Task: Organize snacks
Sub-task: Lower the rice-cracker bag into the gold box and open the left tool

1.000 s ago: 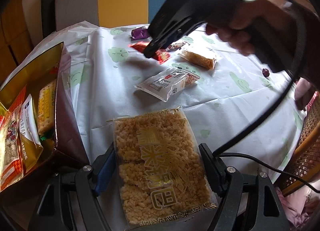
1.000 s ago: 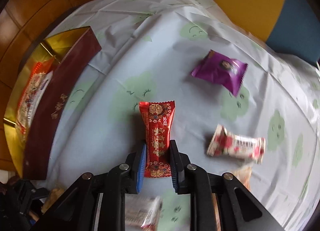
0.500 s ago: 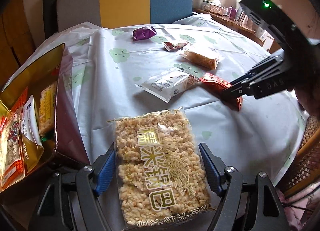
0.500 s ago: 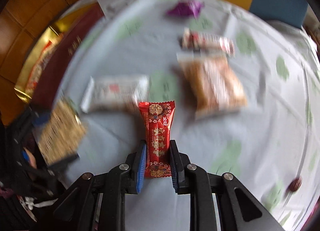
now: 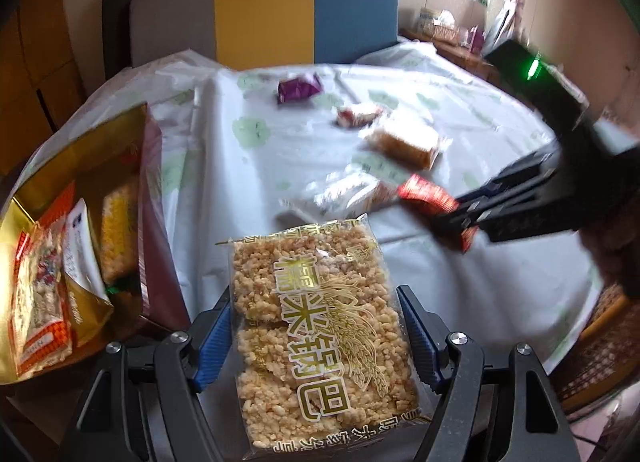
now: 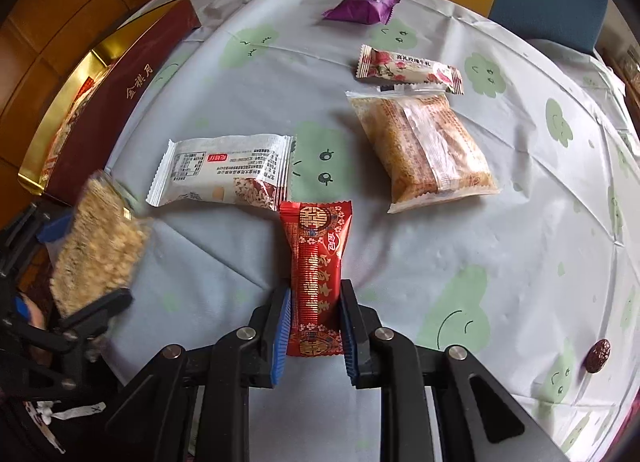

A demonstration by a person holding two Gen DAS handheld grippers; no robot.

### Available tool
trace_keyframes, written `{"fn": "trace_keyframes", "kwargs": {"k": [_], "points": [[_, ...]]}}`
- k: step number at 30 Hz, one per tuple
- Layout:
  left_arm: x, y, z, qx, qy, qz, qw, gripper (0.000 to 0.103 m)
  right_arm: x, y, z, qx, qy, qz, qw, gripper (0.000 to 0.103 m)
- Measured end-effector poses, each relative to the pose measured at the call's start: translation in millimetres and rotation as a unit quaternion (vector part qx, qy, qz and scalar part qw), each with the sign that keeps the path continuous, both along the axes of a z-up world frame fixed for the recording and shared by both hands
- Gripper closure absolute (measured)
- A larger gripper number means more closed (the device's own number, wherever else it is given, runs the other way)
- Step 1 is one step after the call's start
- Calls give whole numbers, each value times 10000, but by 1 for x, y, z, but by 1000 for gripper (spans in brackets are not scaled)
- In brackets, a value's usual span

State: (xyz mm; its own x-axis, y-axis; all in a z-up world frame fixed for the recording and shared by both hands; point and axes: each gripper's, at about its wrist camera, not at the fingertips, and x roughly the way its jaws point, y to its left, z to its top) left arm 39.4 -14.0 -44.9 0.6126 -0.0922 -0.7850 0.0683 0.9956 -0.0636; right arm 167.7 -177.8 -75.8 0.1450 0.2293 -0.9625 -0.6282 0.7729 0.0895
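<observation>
We are gripping a rice cracker pack [image 5: 320, 338] between the wide-spread fingers of our left gripper [image 5: 316, 334], beside the gift box [image 5: 150, 201] of snacks. Our right gripper [image 6: 314, 326] is pinching a red candy packet [image 6: 318, 274] — hanging above the tablecloth [image 6: 440, 242], near the white snack bar [image 6: 224, 169].

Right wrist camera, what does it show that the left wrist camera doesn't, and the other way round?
Only the right wrist view shows the small dark round candy near the table edge, and the printing on the white snack packet.

Only the left wrist view shows the snacks standing inside the gold-lined box, the window and the grey, yellow and blue chair back.

Both show the left gripper holding the clear bag of puffed rice cakes, the right gripper shut on the red foil candy bar, and the purple wrapper.
</observation>
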Motion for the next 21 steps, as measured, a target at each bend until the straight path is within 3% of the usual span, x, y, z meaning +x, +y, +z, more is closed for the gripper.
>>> {"fn": "trace_keyframes", "kwargs": {"k": [4, 8, 16, 21], "points": [[-6, 16, 27, -189, -291, 181, 9992, 27, 0, 4, -2, -30, -46, 46, 10000, 81], [-7, 58, 47, -362, -381, 727, 9960, 27, 0, 3, -1, -88, -143, 134, 9998, 81], [18, 159, 45, -579, 19, 2039, 9773, 27, -4, 7, -3, -170, -266, 250, 9992, 80], [52, 202, 40, -634, 162, 2381, 9690, 27, -5, 7, -2, -189, -293, 278, 9990, 80]]}}
